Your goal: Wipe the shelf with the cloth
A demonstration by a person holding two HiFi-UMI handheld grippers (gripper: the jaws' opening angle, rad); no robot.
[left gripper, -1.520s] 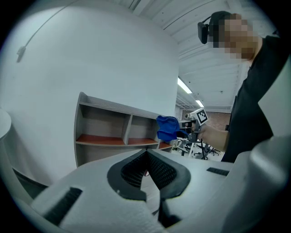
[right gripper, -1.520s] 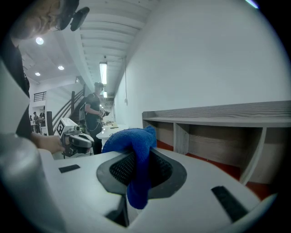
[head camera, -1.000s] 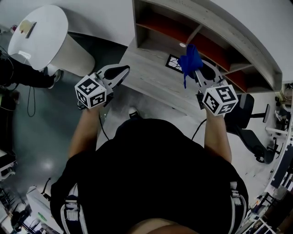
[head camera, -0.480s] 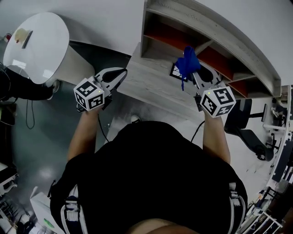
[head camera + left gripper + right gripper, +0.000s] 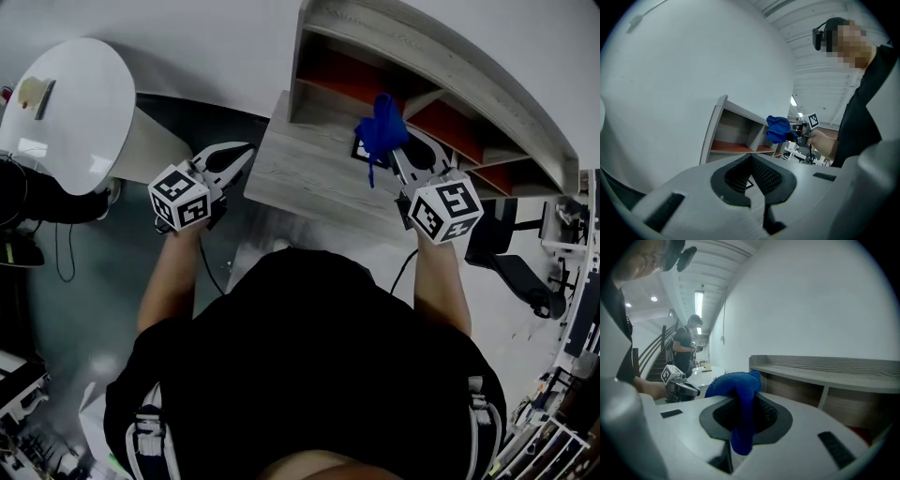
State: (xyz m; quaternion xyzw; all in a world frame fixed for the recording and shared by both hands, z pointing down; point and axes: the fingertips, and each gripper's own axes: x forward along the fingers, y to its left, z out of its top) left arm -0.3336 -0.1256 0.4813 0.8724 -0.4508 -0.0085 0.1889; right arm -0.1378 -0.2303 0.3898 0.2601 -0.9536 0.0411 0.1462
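Note:
A blue cloth (image 5: 382,127) is bunched between the jaws of my right gripper (image 5: 392,142), which is shut on it. A tail of the cloth (image 5: 739,427) hangs down between the pads. The cloth is held above the grey desk top (image 5: 300,173), just in front of the grey wooden shelf (image 5: 422,52) with its red-orange inner boards. My left gripper (image 5: 246,150) is shut and holds nothing. It hovers by the desk's left edge and points toward the shelf (image 5: 736,126). The cloth (image 5: 778,129) also shows to its right.
A white round table (image 5: 70,89) stands at the left over dark floor. A black-and-white marker sheet (image 5: 359,151) lies on the desk, partly under the cloth. A black office chair (image 5: 506,248) sits at the right. A person (image 5: 686,350) stands far off by stairs.
The right gripper with the cloth has edged a little nearer the shelf's openings. The left gripper has drifted slightly left. Both stay shut.

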